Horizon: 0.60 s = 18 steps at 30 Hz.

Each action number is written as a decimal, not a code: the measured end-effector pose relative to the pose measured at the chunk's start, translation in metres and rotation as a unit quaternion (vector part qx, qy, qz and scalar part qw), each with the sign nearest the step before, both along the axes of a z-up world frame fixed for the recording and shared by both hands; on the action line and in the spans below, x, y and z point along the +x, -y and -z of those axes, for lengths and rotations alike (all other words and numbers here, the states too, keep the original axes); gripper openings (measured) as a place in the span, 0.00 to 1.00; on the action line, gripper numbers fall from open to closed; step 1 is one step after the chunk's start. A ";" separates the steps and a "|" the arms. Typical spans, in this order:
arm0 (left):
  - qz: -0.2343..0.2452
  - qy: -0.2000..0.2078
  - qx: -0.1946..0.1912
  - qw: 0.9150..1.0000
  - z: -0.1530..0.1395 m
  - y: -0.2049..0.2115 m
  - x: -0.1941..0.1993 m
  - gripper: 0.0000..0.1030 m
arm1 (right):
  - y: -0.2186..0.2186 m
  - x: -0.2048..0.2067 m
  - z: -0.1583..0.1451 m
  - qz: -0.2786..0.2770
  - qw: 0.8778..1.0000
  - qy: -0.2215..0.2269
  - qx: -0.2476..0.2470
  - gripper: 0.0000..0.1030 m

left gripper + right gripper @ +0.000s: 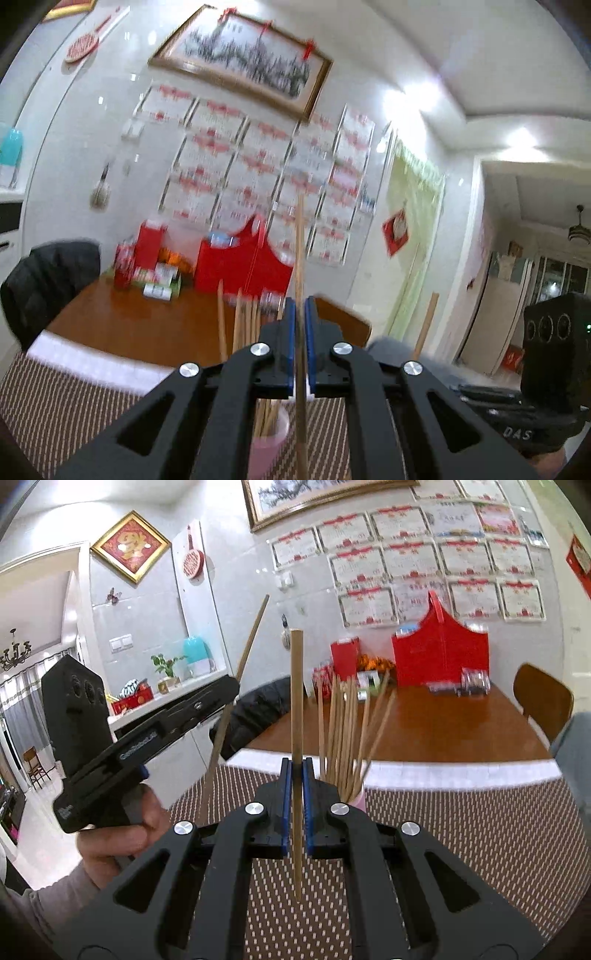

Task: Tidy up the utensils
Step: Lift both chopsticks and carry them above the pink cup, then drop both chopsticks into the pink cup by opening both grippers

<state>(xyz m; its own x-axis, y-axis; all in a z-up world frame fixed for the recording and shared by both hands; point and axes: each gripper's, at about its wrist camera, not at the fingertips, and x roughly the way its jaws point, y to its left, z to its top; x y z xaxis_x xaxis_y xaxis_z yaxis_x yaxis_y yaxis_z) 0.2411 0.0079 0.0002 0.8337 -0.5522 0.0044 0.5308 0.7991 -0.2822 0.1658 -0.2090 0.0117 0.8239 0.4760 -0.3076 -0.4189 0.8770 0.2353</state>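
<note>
My left gripper (300, 306) is shut on a wooden chopstick (300, 258) held upright above the striped mat. A pink cup (271, 435) holding several chopsticks (243, 325) stands just below and left of it. My right gripper (296, 768) is shut on another chopstick (296, 686), also upright, its tip above the mat. In the right wrist view the pink cup (357, 797) with its chopsticks (345, 731) stands just right of my fingers. The left gripper (225, 698) shows at the left there, holding its chopstick (251, 638) tilted.
A brown striped mat (461, 830) covers the near part of the wooden table (443, 723). Red boxes (439, 657) and small packets stand at the table's far end by the wall. A black jacket (48, 280) hangs over a chair on the left.
</note>
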 end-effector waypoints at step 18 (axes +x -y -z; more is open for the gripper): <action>-0.010 0.053 0.002 0.999 0.021 0.037 0.096 0.05 | -0.008 0.091 -0.057 -0.002 0.999 0.036 -0.013 0.06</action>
<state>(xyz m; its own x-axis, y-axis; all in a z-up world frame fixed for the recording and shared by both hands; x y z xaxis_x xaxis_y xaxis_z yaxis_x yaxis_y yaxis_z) 0.3370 -0.0290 -0.0211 0.8396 -0.5356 0.0907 0.5413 0.8107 -0.2230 0.2564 -0.2012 0.0690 0.8427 0.4720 -0.2591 -0.4374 0.8807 0.1817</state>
